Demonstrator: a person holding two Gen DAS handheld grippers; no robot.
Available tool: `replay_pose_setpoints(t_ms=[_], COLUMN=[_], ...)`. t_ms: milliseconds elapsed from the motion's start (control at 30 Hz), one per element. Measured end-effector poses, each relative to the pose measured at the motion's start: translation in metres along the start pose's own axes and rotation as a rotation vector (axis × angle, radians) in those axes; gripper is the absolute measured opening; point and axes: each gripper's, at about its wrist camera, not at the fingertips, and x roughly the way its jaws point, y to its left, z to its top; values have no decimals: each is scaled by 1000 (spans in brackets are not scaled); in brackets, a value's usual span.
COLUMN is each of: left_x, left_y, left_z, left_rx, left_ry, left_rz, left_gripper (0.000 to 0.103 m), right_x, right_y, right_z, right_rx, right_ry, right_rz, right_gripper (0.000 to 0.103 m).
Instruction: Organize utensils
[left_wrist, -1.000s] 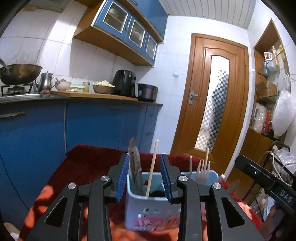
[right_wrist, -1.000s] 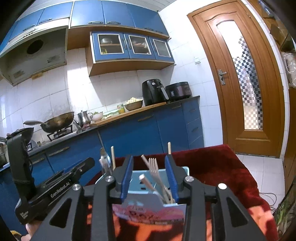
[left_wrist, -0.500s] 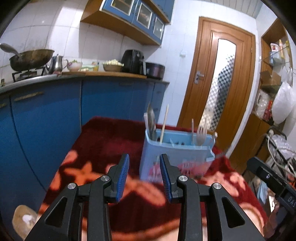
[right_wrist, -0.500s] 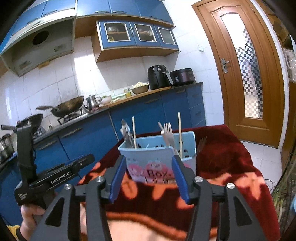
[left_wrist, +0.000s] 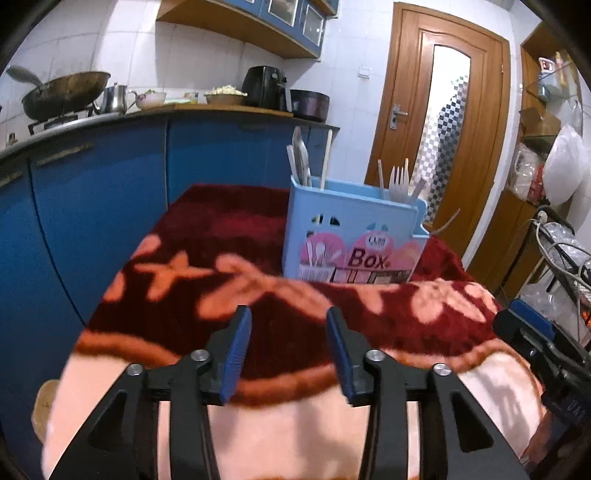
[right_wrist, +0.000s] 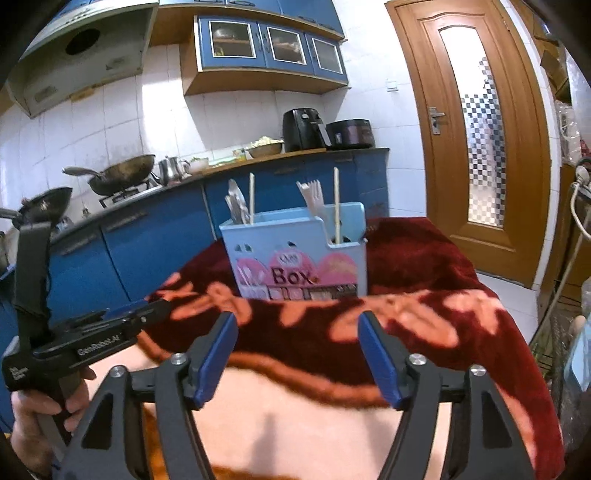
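A light blue utensil box (left_wrist: 351, 240) with pink "Box" print stands upright on the red and peach flowered blanket (left_wrist: 221, 280); it also shows in the right wrist view (right_wrist: 299, 254). It holds spoons (left_wrist: 300, 158), chopsticks (left_wrist: 325, 157) and a white fork (left_wrist: 399, 182). My left gripper (left_wrist: 288, 325) is open and empty, well back from the box. My right gripper (right_wrist: 297, 328) is open and empty, also back from the box. The left gripper body (right_wrist: 92, 339) shows at the left of the right wrist view.
Blue kitchen cabinets (left_wrist: 92, 192) run behind and left of the table, with a wok (left_wrist: 66, 90), a kettle and an air fryer (left_wrist: 266, 86) on the counter. A wooden door (left_wrist: 443, 122) is at the right. Cluttered shelves and cables stand at far right.
Both grippers have pulled back from over the box towards the near edge of the blanket. Both have opened wider and stay empty. The box has not moved.
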Motion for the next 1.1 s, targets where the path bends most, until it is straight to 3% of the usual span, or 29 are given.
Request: replay_pose_setpoints(t_ms=[133, 333, 1100], left_x=[7, 9, 11], left_y=[-3, -10, -15], left_z=[-8, -14, -19], left_rx=[14, 73, 73], left_ry=[6, -25, -34], left_rz=[29, 80, 79], left_gripper=[60, 64, 64], right_x=[5, 6, 10], right_y=[-6, -10, -14], right_z=[-10, -19, -24], right_rx=[-7, -39, -30], right_ry=[10, -13, 4], right_rz=[-34, -74, -96], right_gripper=[83, 96, 97])
